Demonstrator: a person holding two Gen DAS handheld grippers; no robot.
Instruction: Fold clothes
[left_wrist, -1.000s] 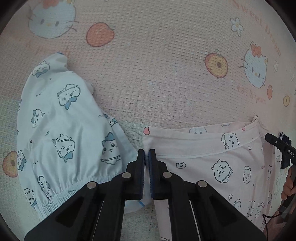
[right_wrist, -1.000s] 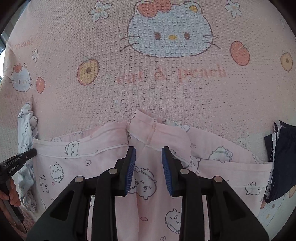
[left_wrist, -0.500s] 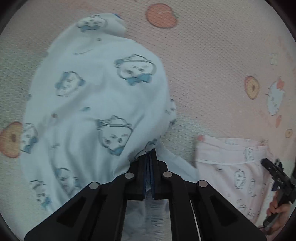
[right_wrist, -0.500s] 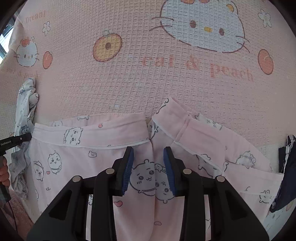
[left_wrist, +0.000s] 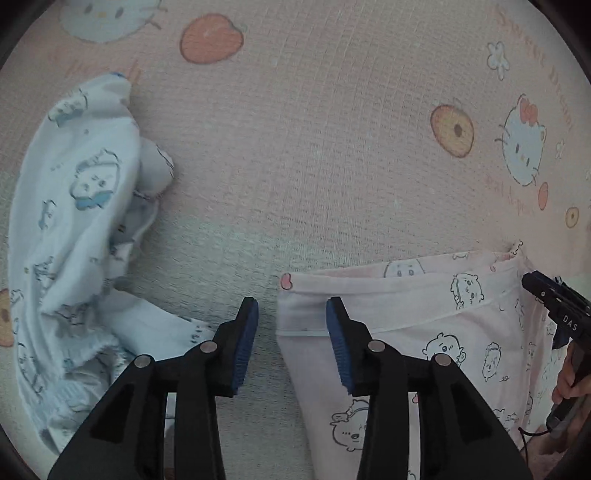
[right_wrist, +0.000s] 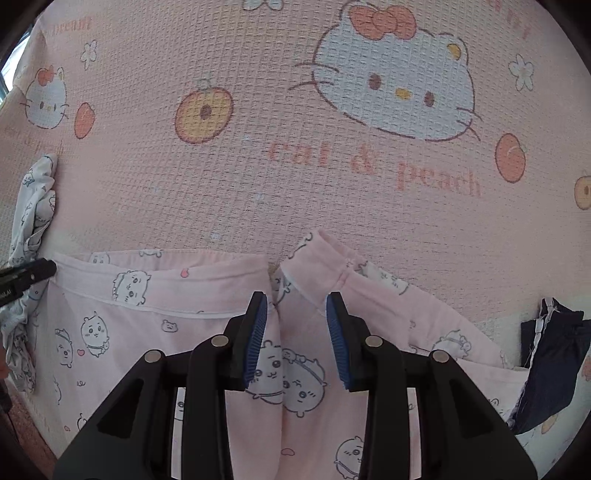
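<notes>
Lying flat on the pink printed bedspread (right_wrist: 258, 177), the pink pajama garment (right_wrist: 155, 317) spreads beneath the right gripper (right_wrist: 295, 339), whose parted jaws straddle its centre without pinching it. The left gripper (left_wrist: 291, 343) is opening with nothing between its jaws, its right finger over the pink corner, the crumpled blue pajama piece (left_wrist: 74, 229) just left. Only the right view shows a dark navy garment (right_wrist: 550, 365) at the edge.
</notes>
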